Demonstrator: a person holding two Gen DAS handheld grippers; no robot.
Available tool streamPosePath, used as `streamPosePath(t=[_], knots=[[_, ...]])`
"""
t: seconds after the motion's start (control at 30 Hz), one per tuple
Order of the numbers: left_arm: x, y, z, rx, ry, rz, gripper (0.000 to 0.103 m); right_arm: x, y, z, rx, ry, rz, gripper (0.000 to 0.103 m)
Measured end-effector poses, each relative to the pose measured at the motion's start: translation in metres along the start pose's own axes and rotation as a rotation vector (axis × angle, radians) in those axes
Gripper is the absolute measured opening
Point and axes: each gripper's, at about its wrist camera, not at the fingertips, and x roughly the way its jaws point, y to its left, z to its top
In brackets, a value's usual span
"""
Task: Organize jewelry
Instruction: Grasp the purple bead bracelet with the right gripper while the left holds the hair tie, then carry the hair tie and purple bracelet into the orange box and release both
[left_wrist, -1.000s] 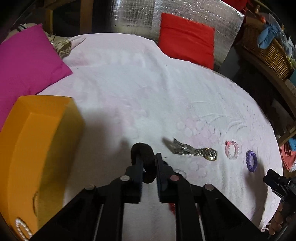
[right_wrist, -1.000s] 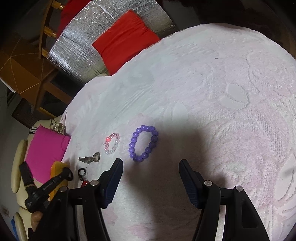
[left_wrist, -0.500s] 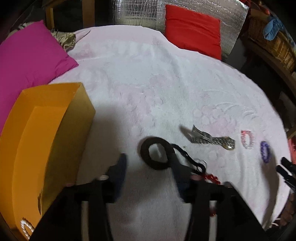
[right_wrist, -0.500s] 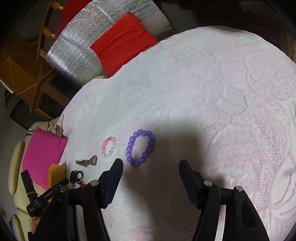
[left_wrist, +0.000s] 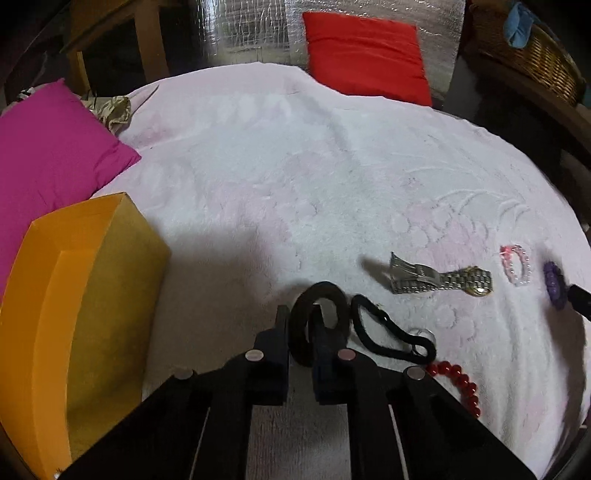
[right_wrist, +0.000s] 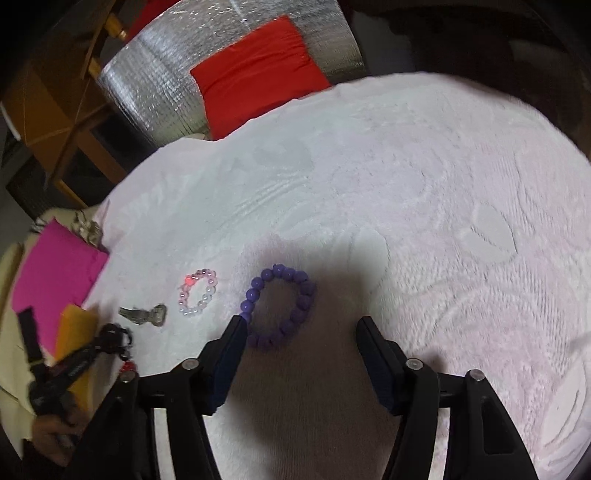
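My left gripper is shut on a black band, low over the white cloth. A black cord with a ring and red beads lie just to its right. A metal watch, a pink-white bracelet and a purple bracelet lie farther right. My right gripper is open, its left finger touching the purple bracelet. The pink-white bracelet and the watch lie to its left.
An open orange box stands left of the left gripper. A magenta cushion lies behind it. A red cushion leans on a silver panel at the back. A wicker basket is at the far right.
The left gripper opened half a second ago, then closed again on the black band lower on the cloth. The right gripper moved closer to the purple bracelet.
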Motion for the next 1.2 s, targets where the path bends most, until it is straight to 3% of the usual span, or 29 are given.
streamPosePath(t=[0.03, 0.1, 0.2, 0.33, 0.4, 0.6, 0.8, 0.9, 1.2], knots=[[-0.004, 0.002, -0.001, -0.002, -0.005, -0.006, 0.009, 0.002, 0.003, 0.0, -0.017, -0.007, -0.04, 0.049], [-0.01, 0.006, -0.003, 0.0, -0.011, -0.007, 0.009, 0.006, 0.015, -0.002, -0.107, -0.03, -0.158, 0.029], [-0.023, 0.015, -0.008, -0.003, -0.027, -0.02, 0.009, 0.011, 0.03, -0.005, -0.21, -0.063, -0.266, 0.012], [-0.049, 0.018, -0.015, -0.009, -0.063, -0.041, 0.009, 0.005, 0.031, -0.004, -0.205, -0.084, -0.266, 0.01], [-0.059, 0.019, -0.018, -0.018, -0.08, -0.05, 0.009, -0.004, 0.032, -0.002, -0.19, -0.106, -0.238, 0.01], [-0.089, 0.011, -0.033, -0.021, -0.115, -0.074, 0.009, -0.046, 0.033, 0.002, -0.166, -0.223, -0.025, 0.01], [-0.116, -0.006, -0.051, -0.045, -0.146, -0.095, 0.009, -0.073, 0.025, 0.002, -0.119, -0.253, 0.168, 0.01], [-0.125, -0.016, -0.061, -0.043, -0.159, -0.092, 0.009, -0.076, 0.021, 0.002, -0.102, -0.245, 0.211, 0.01], [-0.135, -0.029, -0.08, -0.056, -0.16, -0.083, 0.009, -0.076, 0.025, -0.007, -0.113, -0.206, 0.23, 0.01]])
